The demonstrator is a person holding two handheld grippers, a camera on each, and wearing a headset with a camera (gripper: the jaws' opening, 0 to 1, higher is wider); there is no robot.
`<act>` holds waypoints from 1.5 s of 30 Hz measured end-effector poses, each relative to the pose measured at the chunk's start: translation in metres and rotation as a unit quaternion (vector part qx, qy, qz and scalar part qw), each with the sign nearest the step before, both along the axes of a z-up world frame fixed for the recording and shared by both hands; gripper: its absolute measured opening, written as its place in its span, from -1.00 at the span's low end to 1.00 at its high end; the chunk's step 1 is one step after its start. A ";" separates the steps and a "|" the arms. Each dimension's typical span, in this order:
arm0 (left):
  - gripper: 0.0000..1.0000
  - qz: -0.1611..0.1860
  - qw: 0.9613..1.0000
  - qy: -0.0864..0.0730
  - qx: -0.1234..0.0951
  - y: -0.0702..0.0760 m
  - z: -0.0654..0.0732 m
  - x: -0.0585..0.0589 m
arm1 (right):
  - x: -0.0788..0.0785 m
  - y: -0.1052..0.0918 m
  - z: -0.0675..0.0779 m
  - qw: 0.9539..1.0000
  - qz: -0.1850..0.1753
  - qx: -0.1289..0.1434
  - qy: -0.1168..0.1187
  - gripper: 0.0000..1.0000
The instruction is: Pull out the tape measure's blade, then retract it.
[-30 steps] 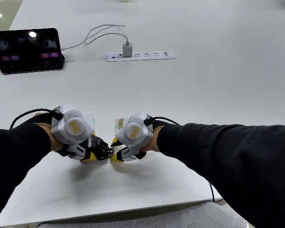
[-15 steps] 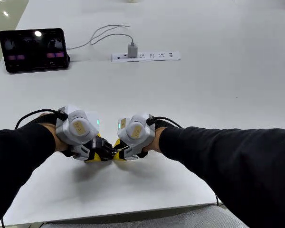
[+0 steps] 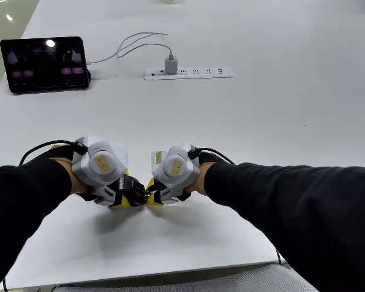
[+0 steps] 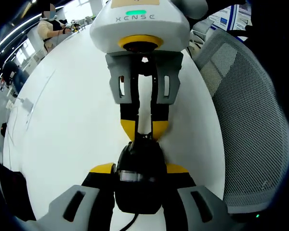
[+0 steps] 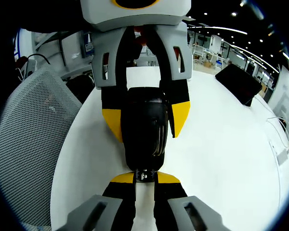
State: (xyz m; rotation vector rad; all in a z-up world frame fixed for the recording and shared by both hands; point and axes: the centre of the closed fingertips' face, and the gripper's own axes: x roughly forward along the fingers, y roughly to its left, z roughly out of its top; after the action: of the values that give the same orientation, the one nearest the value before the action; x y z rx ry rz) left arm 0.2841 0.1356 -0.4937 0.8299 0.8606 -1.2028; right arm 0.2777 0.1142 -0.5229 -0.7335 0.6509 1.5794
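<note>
Tablet (image 3: pixel 45 63), power strip (image 3: pixel 188 73) beyond tape measure (image 3: pixel 129 190)

The tape measure (image 5: pixel 143 127) is black, the table (image 3: pixel 261 121) white.

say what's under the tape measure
White table shows around the tape measure, held in the left claw; the spot directly beneath is covered, so contact can't be told.

XENSE, on the body of the right gripper (image 4: pixel 143 130)
</note>
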 end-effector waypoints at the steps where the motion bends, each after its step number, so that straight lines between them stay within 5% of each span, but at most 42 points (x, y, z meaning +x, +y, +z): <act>1: -0.36 0.001 1.000 0.000 0.001 0.000 0.000 0.000 | 0.000 0.000 0.000 1.000 0.000 0.000 0.000 -0.80; 45: -0.36 0.017 1.000 0.001 -0.002 -0.001 0.003 -0.001 | 0.010 -0.044 -0.002 1.000 -0.006 -0.019 -0.001 -0.80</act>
State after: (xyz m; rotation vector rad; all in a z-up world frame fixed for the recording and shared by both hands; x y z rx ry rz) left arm 0.2835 0.1341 -0.4910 0.8086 0.8709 -1.1747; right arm 0.2875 0.0703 -0.5248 -0.7588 0.6839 1.5582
